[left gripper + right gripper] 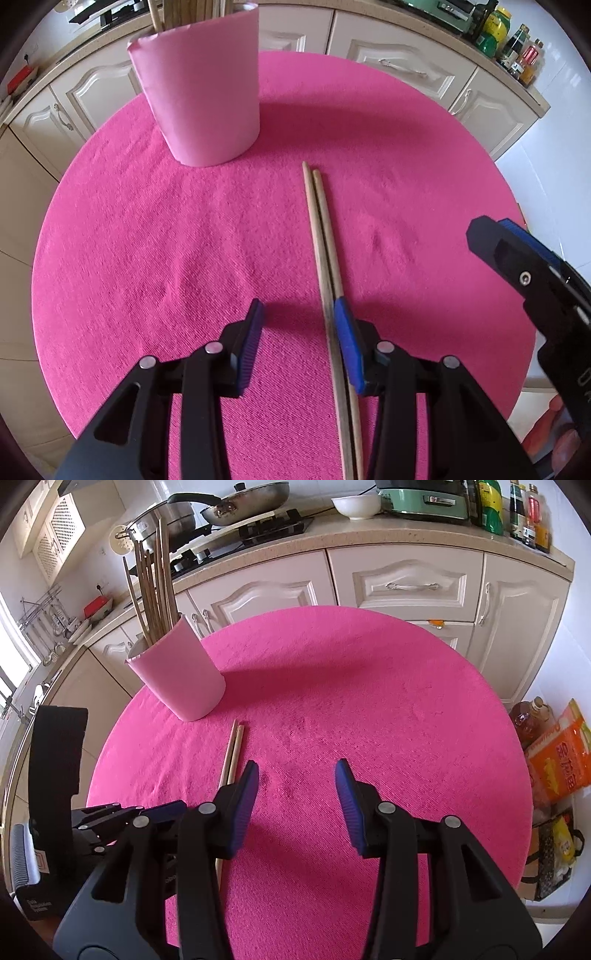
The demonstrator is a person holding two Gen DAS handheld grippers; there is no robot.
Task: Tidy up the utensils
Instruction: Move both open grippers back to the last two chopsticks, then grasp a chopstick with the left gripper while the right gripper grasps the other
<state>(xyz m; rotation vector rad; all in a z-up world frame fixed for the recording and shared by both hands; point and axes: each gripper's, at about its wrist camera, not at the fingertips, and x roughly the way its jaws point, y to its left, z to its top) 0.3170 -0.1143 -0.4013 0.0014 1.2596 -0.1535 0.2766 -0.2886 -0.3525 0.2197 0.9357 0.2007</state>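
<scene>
I have my left gripper [298, 325] low over the table's [147, 229] near edge, jaws apart, with my right gripper [297, 794] alongside, also spread and holding nothing. The pink cup [179, 675] of chopsticks [155, 587] stands near the far left edge. Two loose chopsticks [325, 251] lie mid-table, touching my left gripper's right finger [345, 332] on its inner face.

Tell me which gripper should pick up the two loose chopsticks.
Left. The left gripper is open with the chopsticks lying beside its right pad. The right gripper, also open, hovers over bare pink cloth, chopsticks off to its left.
</scene>
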